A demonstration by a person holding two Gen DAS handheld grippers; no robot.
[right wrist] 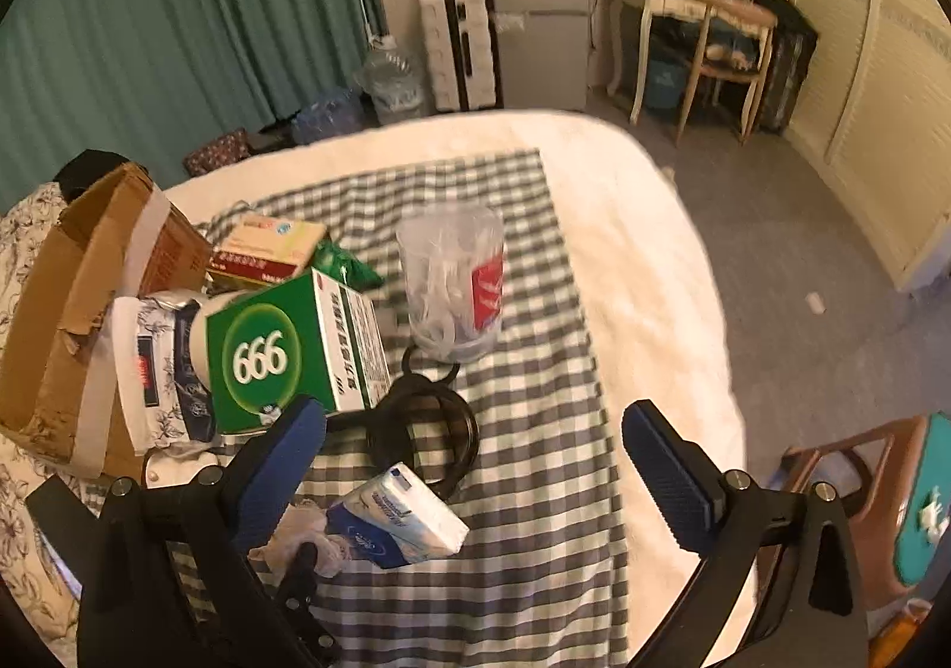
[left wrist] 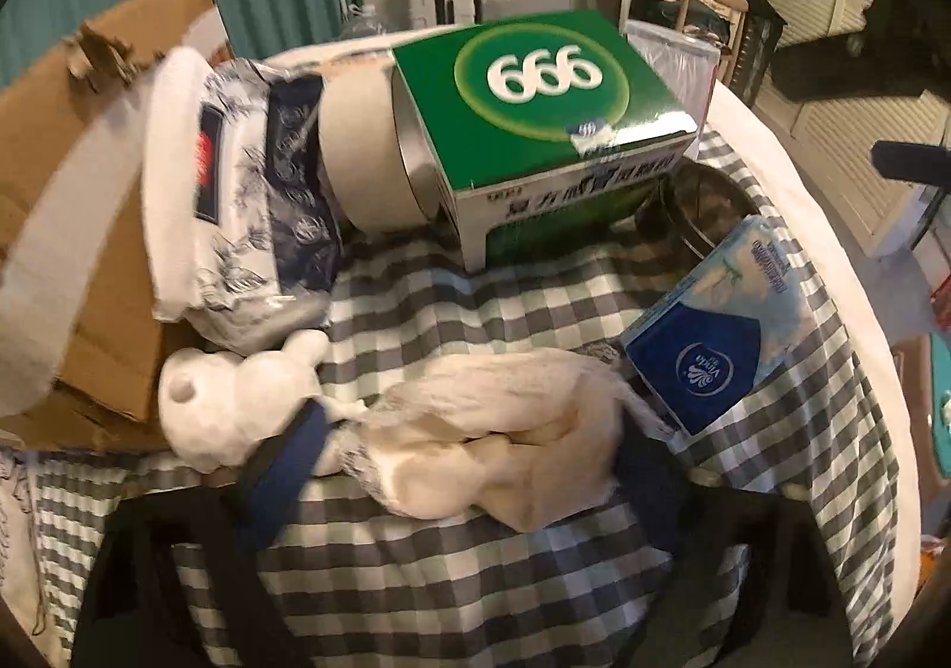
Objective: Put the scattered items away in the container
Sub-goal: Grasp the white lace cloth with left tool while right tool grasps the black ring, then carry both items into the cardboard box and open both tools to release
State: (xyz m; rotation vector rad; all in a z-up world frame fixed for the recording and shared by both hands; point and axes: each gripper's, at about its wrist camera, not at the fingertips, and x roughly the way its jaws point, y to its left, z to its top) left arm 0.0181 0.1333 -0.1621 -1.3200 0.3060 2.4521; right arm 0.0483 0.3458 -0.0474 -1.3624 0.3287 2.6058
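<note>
While the left tongs (left wrist: 452, 454) are clamped on the crumpled white tissue (left wrist: 493, 448) near the bed's near edge, it should be carried left into the cardboard box (left wrist: 113, 228) unsnagged, the right tongs (right wrist: 475, 466) kept open, empty.

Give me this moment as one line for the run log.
left gripper: shut on white cloth | right gripper: open, empty | green box, tissue pack: on bed, outside cardboard box

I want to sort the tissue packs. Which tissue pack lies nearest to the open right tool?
The small blue Vinda pack, just by the right tool; the flower-patterned pack lies farther away, against the cardboard box.
</note>
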